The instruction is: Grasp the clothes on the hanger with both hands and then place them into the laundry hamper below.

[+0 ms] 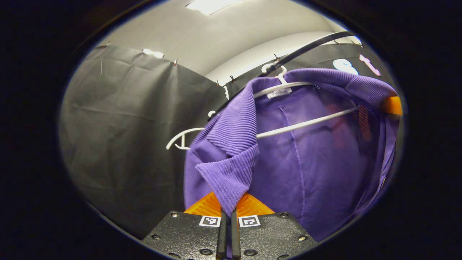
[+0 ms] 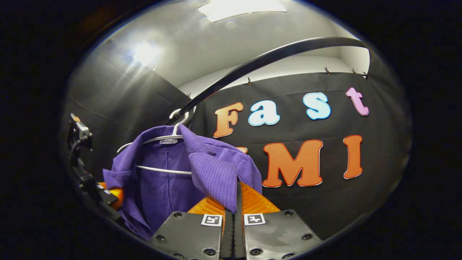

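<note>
A purple ribbed garment (image 1: 310,159) hangs on a white hanger (image 1: 306,123) hooked over a black rail (image 1: 306,48). My left gripper (image 1: 227,209) is shut on the ribbed collar edge at one shoulder. In the right gripper view the same purple garment (image 2: 166,187) hangs from the white hanger (image 2: 162,169) on the black rail (image 2: 267,57), and my right gripper (image 2: 234,207) is shut on the ribbed collar fold at the other shoulder. The left gripper (image 2: 112,196) shows at the garment's far edge. The right gripper (image 1: 391,105) peeks out at the far right, against the collar.
Black cloth walls (image 1: 122,144) close the booth behind and beside the rail. A pale ceiling with a light panel (image 2: 242,7) is overhead. One bare end of the white hanger (image 1: 180,139) sticks out past the garment on the left.
</note>
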`<state>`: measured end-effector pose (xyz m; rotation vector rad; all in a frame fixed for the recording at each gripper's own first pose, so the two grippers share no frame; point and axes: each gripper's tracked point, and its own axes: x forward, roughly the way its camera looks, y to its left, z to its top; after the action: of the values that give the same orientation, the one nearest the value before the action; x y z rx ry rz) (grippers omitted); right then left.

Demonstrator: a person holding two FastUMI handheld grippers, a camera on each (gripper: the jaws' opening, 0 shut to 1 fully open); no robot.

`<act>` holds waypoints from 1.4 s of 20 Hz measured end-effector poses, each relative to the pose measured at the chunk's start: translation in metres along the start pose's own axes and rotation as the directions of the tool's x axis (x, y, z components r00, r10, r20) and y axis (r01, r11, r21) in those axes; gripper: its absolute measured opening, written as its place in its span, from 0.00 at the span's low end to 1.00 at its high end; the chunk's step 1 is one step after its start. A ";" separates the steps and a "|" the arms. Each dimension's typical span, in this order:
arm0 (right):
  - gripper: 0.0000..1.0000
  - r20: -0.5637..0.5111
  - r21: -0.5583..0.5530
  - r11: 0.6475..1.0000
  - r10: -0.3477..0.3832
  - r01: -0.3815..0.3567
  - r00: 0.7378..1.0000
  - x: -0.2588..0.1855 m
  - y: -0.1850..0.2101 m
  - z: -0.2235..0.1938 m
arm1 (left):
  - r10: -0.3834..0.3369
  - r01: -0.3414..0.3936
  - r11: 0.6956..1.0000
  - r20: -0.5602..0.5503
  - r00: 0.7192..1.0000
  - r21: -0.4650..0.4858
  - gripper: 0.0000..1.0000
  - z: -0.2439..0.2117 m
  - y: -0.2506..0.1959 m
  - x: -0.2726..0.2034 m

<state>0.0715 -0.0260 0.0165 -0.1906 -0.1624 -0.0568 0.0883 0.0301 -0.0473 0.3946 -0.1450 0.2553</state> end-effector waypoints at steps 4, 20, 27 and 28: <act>0.09 0.046 -0.082 0.981 -0.174 0.178 0.984 -0.004 -0.029 0.011 | 0.099 -0.100 0.995 0.044 0.994 0.024 0.07 0.030 0.056 0.029; 0.08 0.202 -0.136 0.861 -0.460 0.490 0.865 0.053 -0.074 0.042 | 0.080 -0.077 0.996 0.073 0.994 -0.047 0.04 0.027 0.090 0.200; 0.05 0.202 -0.149 0.859 -0.459 0.490 0.865 0.060 -0.063 0.039 | -0.095 0.079 0.990 -0.132 0.987 -0.120 0.05 -0.074 0.032 0.203; 0.08 0.192 -0.145 0.863 -0.456 0.484 0.869 0.060 -0.062 0.037 | -0.123 0.100 0.986 -0.172 0.977 -0.137 0.05 -0.095 0.024 0.195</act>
<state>0.1204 -0.0819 0.0732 -0.3429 -0.3548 -0.5524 0.2772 0.1314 -0.0885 0.2500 0.0390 0.1685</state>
